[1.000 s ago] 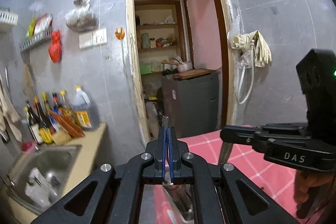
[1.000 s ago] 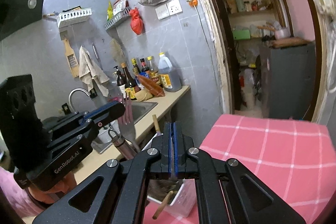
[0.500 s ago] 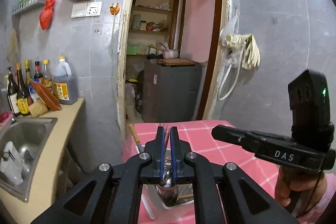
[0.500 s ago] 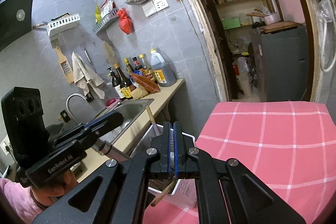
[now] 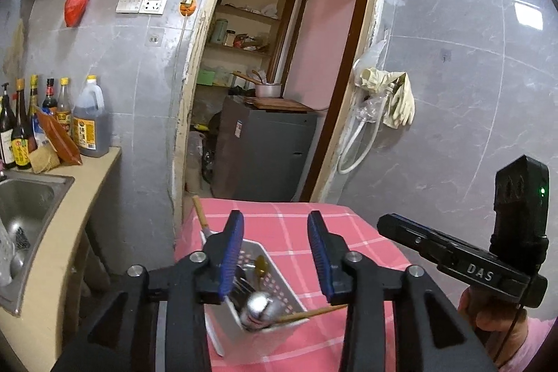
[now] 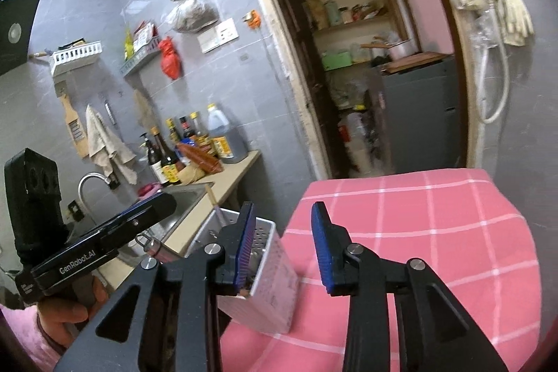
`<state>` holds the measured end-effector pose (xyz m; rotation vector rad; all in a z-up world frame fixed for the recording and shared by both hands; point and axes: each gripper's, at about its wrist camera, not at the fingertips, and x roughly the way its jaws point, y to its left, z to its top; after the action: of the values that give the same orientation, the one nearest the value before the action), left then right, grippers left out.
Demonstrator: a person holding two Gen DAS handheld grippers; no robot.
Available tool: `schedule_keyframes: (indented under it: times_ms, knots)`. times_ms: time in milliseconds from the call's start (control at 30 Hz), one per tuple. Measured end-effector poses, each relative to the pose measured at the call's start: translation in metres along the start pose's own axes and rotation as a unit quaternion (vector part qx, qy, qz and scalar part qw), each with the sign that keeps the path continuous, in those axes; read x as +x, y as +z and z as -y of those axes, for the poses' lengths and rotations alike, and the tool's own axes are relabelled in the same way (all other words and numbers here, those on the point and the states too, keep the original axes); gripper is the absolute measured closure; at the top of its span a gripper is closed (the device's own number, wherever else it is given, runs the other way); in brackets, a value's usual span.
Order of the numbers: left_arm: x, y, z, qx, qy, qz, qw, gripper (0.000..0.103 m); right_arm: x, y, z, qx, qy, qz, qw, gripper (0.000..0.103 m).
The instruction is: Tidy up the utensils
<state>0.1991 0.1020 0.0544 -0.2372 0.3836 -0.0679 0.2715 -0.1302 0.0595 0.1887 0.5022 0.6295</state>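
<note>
— Where was the utensil basket (image 5: 258,312) found?
— On the pink surface (image 5: 348,253), just below the left hand-held gripper (image 5: 275,253); both jaws had just been opened, nothing held.
— And the right hand-held gripper (image 6: 282,250)?
— Beside it.

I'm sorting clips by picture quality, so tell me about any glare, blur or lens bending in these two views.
Left wrist view: sharp, strong fisheye bowing of the wooden doorframe, a bright light reflection on the grey tiled wall. Right wrist view: slightly soft, motion blur smearing the dark grey cabinet and the clutter in the doorway; dark vignette in the corners of both.
</note>
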Motion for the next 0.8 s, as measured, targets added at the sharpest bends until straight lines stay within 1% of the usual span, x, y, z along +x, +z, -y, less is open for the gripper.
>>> schedule_keyframes:
  times_ms: [67, 100, 133, 167, 200, 233, 267, 300, 333, 400, 433, 500, 533, 600, 733, 800]
  knots:
    - [-0.001, -0.003, 0.006, 0.002, 0.0, -0.004, 1.0, 0.066, -0.01, -0.001, 0.004, 0.001, -0.013, 0.005, 1.0, 0.074]
    - [-0.002, -0.005, 0.01, 0.004, 0.0, -0.005, 1.0, 0.064, -0.016, -0.001, 0.007, 0.002, -0.021, 0.009, 1.0, 0.073]
    - [-0.003, -0.007, 0.013, 0.004, 0.0, -0.006, 1.0, 0.062, -0.022, 0.0, 0.01, 0.002, -0.026, 0.013, 1.0, 0.069]
    - [-0.005, -0.009, 0.017, 0.004, 0.0, -0.005, 1.0, 0.056, -0.031, -0.002, 0.013, 0.003, -0.036, 0.018, 0.999, 0.066]
    - [-0.007, -0.011, 0.02, 0.003, 0.0, -0.004, 1.0, 0.051, -0.038, -0.003, 0.016, 0.003, -0.043, 0.023, 0.999, 0.06]
    - [-0.01, -0.013, 0.024, 0.003, 0.002, -0.002, 1.0, 0.049, -0.043, -0.004, 0.019, 0.004, -0.048, 0.026, 0.998, 0.055]
    - [-0.012, -0.014, 0.027, 0.002, 0.005, 0.0, 1.0, 0.044, -0.052, -0.006, 0.023, 0.004, -0.058, 0.031, 0.998, 0.053]
    - [-0.015, -0.017, 0.031, 0.001, 0.009, 0.003, 1.0, 0.04, -0.058, -0.007, 0.026, 0.004, -0.064, 0.032, 0.997, 0.049]
    - [-0.018, -0.019, 0.034, -0.001, 0.012, 0.004, 0.9999, 0.037, -0.064, -0.008, 0.029, 0.005, -0.069, 0.033, 0.997, 0.046]
    - [-0.023, -0.024, 0.039, -0.009, 0.02, 0.006, 0.9997, 0.028, -0.078, -0.012, 0.038, 0.006, -0.081, 0.033, 0.996, 0.036]
    - [-0.026, -0.026, 0.041, -0.014, 0.026, 0.006, 0.9995, 0.025, -0.084, -0.013, 0.041, 0.006, -0.085, 0.033, 0.996, 0.033]
    - [-0.034, -0.032, 0.048, -0.022, 0.034, 0.007, 0.9992, 0.017, -0.099, -0.018, 0.048, 0.005, -0.091, 0.034, 0.995, 0.028]
    - [-0.037, -0.035, 0.05, -0.022, 0.039, 0.008, 0.999, 0.015, -0.106, -0.021, 0.051, 0.005, -0.094, 0.034, 0.995, 0.025]
    - [-0.045, -0.042, 0.058, -0.017, 0.057, 0.011, 0.9982, 0.006, -0.117, -0.025, 0.056, 0.005, -0.1, 0.033, 0.994, 0.023]
    - [-0.058, -0.049, 0.066, -0.015, 0.079, 0.014, 0.9966, 0.003, -0.137, -0.033, 0.063, 0.005, -0.111, 0.036, 0.993, 0.013]
    - [-0.066, -0.052, 0.07, -0.015, 0.085, 0.015, 0.9961, 0.003, -0.149, -0.038, 0.065, 0.007, -0.116, 0.041, 0.992, 0.012]
